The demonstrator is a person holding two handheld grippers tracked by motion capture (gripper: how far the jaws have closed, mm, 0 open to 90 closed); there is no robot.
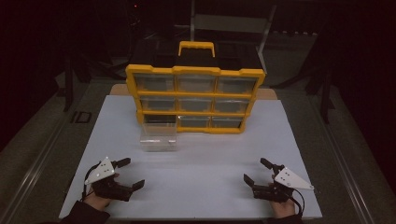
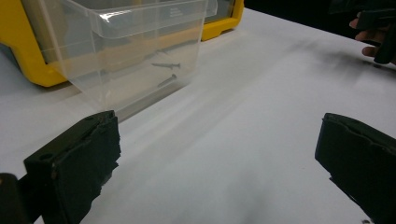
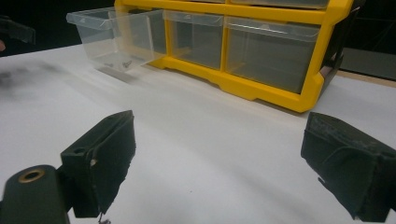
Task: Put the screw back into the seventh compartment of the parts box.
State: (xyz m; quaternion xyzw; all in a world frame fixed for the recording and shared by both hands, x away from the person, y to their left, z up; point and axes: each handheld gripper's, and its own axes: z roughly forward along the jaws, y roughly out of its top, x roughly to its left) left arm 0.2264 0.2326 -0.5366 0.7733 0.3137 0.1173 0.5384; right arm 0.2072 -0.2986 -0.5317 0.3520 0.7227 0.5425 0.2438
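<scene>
With both the left gripper and right gripper resting fingers apart, well short of the yellow organizer, the clear drawer pulled from its lower left slot, holding what look like screws, could tip and spill if nudged carelessly.

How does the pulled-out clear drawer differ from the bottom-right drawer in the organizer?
The pulled-out drawer stands forward on the white table, out of its bottom-left slot; the bottom-right drawer sits pushed into the yellow organizer. In the left gripper view the pulled-out drawer holds a few dark screws; the bottom-right drawer's contents cannot be made out. Both are clear plastic and look alike in shape.
</scene>
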